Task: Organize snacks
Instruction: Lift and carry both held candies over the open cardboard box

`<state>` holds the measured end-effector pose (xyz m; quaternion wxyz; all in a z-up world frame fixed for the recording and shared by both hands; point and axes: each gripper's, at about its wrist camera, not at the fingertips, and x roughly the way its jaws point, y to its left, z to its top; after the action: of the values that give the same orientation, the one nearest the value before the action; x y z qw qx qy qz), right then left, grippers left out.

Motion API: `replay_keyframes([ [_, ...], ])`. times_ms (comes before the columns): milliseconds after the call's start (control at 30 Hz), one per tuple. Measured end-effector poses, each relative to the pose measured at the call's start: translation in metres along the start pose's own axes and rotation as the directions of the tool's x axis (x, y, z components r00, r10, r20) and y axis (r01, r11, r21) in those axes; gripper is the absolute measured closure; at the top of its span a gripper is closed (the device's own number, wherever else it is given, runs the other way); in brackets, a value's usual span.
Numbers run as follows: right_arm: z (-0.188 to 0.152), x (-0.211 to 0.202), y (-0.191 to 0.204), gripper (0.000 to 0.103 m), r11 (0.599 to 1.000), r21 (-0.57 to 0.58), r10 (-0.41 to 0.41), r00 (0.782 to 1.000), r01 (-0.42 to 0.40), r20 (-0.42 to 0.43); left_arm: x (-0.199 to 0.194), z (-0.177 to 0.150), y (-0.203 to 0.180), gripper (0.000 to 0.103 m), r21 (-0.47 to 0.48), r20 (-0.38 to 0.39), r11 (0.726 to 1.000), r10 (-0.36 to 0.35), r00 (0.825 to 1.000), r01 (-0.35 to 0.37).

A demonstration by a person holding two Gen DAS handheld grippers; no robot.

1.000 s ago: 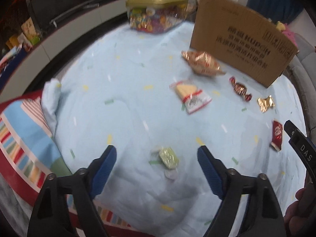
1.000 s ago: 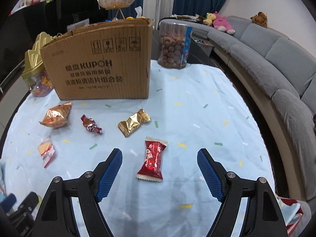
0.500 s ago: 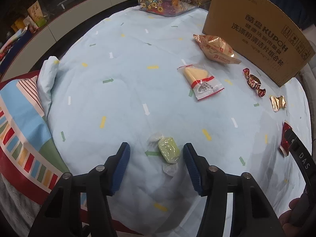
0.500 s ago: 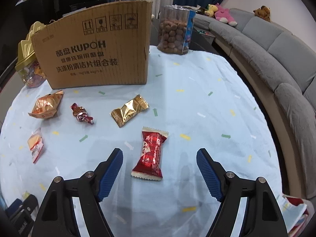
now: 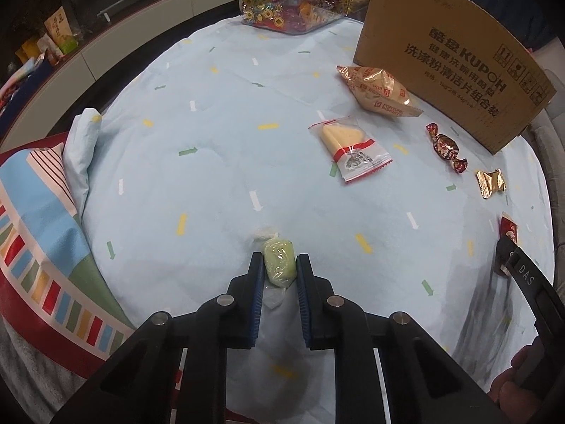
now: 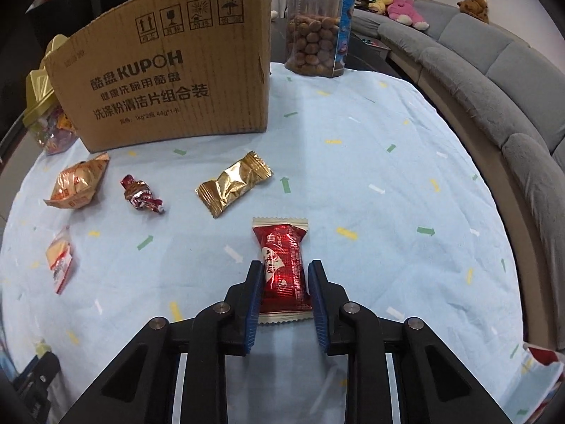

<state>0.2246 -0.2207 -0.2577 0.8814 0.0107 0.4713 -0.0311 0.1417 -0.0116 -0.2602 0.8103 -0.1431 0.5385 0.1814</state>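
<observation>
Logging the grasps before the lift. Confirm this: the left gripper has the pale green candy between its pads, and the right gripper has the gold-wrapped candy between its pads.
One error. The right gripper is closing on the red-wrapped snack, not the gold-wrapped candy, which lies untouched nearer the cardboard box, as the right wrist view shows. The left gripper does have the pale green candy between its pads.

Right gripper (image 6: 285, 268) jaws closing on red snack packet (image 6: 283, 268).

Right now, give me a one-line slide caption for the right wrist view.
Right claw closing around the red-wrapped candy on the light-blue tablecloth, short of the KUPOH cardboard box.
</observation>
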Motion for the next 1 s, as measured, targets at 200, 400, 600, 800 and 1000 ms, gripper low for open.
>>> replay_keyframes([
  [200,0.004,-0.014,0.002,0.078,1.0,-0.005,0.011,0.999,-0.01,0.038,-0.007,0.005,-0.002,0.084,0.011,0.03,1.0,-0.004,1.0,0.003],
  [400,0.006,-0.026,0.002,0.08,1.0,-0.007,0.016,0.998,-0.015,0.057,-0.015,0.012,-0.005,0.084,0.023,0.057,1.0,-0.015,0.998,0.013],
  [600,0.008,-0.043,0.0,0.081,1.0,-0.018,0.023,0.996,-0.021,0.088,-0.024,0.018,-0.002,0.084,0.03,0.084,0.999,-0.036,0.996,0.034],
  [800,0.008,-0.066,0.002,0.081,0.999,-0.032,0.037,0.992,-0.034,0.124,-0.039,0.025,0.001,0.084,0.033,0.131,0.998,-0.056,0.99,0.052],
  [1000,0.012,-0.089,0.006,0.081,0.998,-0.039,0.063,0.985,-0.057,0.161,-0.056,0.032,-0.001,0.084,0.064,0.175,0.996,-0.079,0.981,0.068],
])
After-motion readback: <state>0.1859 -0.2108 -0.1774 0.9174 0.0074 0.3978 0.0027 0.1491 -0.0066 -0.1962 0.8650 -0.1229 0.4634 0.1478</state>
